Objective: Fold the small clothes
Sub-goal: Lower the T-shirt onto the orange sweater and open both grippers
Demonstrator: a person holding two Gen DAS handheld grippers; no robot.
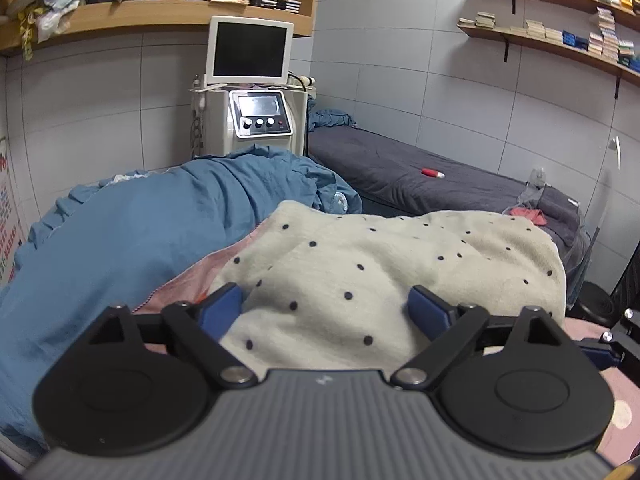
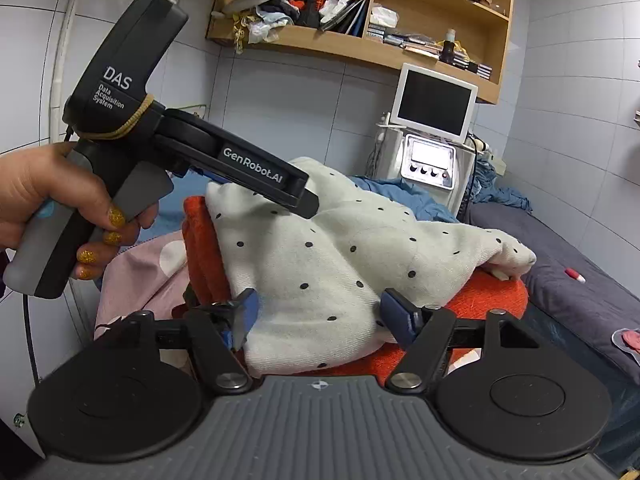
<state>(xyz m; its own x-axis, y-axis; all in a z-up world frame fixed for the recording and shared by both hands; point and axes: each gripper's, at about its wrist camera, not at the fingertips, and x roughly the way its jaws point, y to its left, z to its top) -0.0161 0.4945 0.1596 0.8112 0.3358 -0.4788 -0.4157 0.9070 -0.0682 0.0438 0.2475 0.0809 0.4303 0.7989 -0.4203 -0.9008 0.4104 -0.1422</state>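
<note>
A cream knit garment with dark dots [image 1: 380,264] lies spread in front of me; in the right wrist view [image 2: 344,256] it lies draped over a folded orange cloth [image 2: 204,256]. My left gripper [image 1: 326,310] is open, its blue fingers [image 1: 222,306] pressed down on either side of the garment's near part. My right gripper [image 2: 320,314] is open too, its blue fingers [image 2: 394,314] straddling the garment's near edge. The left gripper's body [image 2: 256,172] reaches over the garment's far left in the right wrist view, held by a hand.
A blue quilt [image 1: 140,220] lies heaped at the left. A pink sheet [image 2: 136,272] is under the clothes. A dark grey bed [image 1: 420,168] with a small red item [image 1: 432,173] stands behind. A white machine with a screen [image 1: 256,120] stands against the tiled wall.
</note>
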